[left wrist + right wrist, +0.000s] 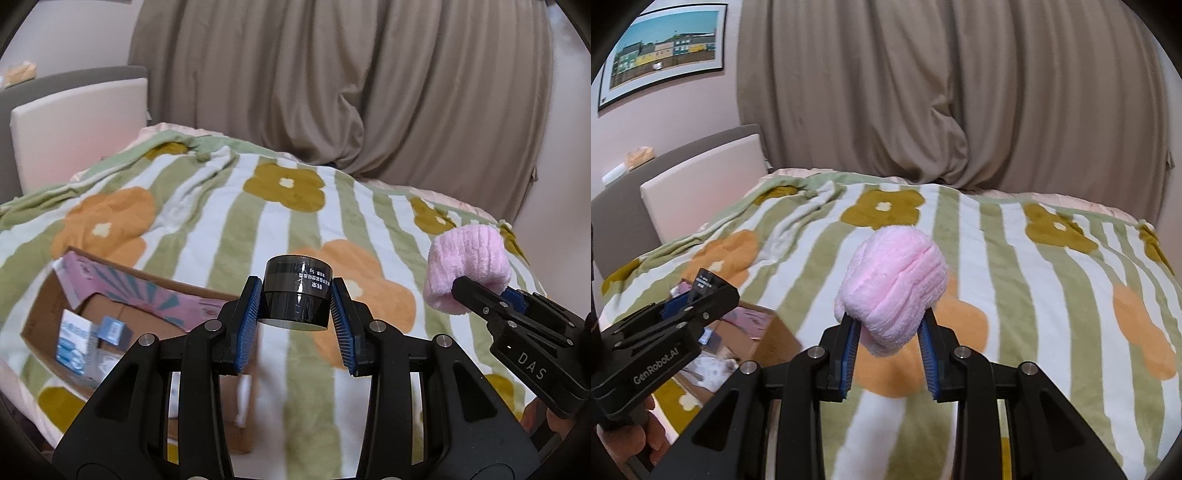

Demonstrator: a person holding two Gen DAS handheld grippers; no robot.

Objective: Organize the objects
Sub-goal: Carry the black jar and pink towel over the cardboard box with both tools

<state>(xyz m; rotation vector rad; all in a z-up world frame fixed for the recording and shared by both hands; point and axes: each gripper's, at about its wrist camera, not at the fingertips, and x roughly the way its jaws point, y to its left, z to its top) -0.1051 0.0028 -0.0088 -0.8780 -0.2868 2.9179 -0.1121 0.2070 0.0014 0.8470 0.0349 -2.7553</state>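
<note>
My left gripper (295, 306) is shut on a small black jar (297, 291) with white print, held above the flowered bedspread. Its blue pads (248, 314) press both sides of the jar. To its right, my right gripper (491, 291) grips a fluffy pink roll of cloth (467, 266). In the right wrist view the right gripper (890, 332) is shut on that pink cloth roll (892, 284), which bulges above the fingers. The left gripper (698, 295) shows at the left edge with the black jar (707, 280) in it.
An open cardboard box (40, 314) with pink flaps and small blue-and-white packets lies on the bed at lower left, also seen as the box (775, 332). The striped flower bedspread (229, 221) covers the bed. A headboard (74, 129) and brown curtains (332, 74) stand behind.
</note>
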